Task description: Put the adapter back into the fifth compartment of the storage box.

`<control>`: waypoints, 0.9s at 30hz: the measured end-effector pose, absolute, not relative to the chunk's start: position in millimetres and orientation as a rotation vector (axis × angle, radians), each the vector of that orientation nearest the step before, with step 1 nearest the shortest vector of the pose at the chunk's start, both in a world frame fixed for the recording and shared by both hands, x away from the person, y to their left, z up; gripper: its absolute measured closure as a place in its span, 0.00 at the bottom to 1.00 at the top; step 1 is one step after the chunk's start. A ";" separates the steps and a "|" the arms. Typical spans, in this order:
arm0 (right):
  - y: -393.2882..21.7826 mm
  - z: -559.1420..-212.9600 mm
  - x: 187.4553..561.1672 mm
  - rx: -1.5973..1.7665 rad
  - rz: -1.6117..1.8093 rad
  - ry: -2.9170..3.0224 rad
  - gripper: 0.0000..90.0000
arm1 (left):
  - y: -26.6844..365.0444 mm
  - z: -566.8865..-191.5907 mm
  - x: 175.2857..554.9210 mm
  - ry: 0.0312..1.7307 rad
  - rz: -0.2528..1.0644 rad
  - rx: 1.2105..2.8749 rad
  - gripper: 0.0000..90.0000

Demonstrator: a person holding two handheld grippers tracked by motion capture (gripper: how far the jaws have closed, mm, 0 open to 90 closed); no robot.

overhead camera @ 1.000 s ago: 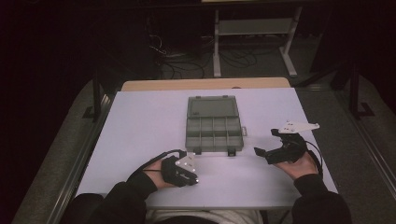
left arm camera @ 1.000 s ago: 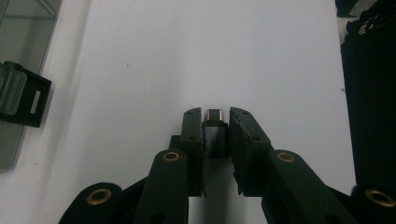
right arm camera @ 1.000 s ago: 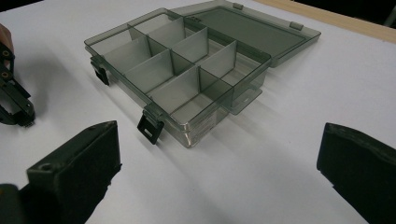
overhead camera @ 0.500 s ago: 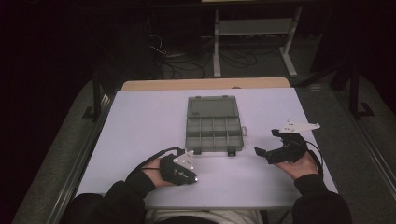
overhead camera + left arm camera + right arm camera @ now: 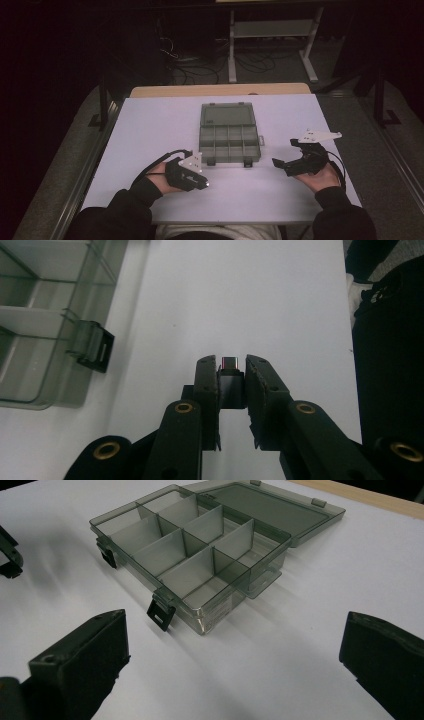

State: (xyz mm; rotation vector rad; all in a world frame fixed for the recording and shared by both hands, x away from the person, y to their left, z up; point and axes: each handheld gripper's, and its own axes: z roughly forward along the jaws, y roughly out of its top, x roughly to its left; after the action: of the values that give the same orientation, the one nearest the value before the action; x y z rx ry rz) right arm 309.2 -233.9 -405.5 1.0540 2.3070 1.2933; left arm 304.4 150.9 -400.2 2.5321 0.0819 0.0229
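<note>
White tabletop (image 5: 150, 130) carries one smoky plastic box (image 5: 229, 134), lid folded open, its eight compartments (two rows of four) all empty. Just left of the box's near corner, the left gripper (image 5: 231, 371) is clamped on one small black plug (image 5: 230, 380). Right of the box, the right gripper (image 5: 280, 162) gapes wide, holding nothing.

Clear smoky plastic box (image 5: 200, 555), matt tabletop (image 5: 320, 630).

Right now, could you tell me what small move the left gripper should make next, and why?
Probably carry it toward the open organizer box: the left gripper is shut on a small dark plug beside the box, whose compartments look empty.
</note>
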 end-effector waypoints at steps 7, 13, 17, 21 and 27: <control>-233.5 -405.8 309.4 1.049 1.290 2.311 0.00 | 153.7 -389.2 307.5 0.081 0.049 2.526 0.85; -233.3 -405.9 309.5 1.051 1.291 2.313 0.00 | 155.9 -379.5 312.8 0.100 0.083 2.518 0.85; -233.3 -405.9 309.4 1.051 1.292 2.314 0.00 | 157.3 -373.1 315.3 0.101 0.089 2.509 0.85; -233.3 -405.9 309.3 1.050 1.291 2.315 0.00 | 160.3 -365.3 317.4 0.104 0.103 2.497 0.85; -233.1 -406.0 309.6 1.052 1.291 2.318 0.00 | 165.5 -354.1 322.0 0.110 0.128 2.488 0.85</control>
State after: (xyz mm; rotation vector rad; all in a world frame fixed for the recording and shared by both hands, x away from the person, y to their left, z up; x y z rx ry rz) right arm 309.6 -233.1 -406.0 1.0521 2.3176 1.2911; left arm 322.0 165.5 -354.1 2.4878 0.1104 0.1281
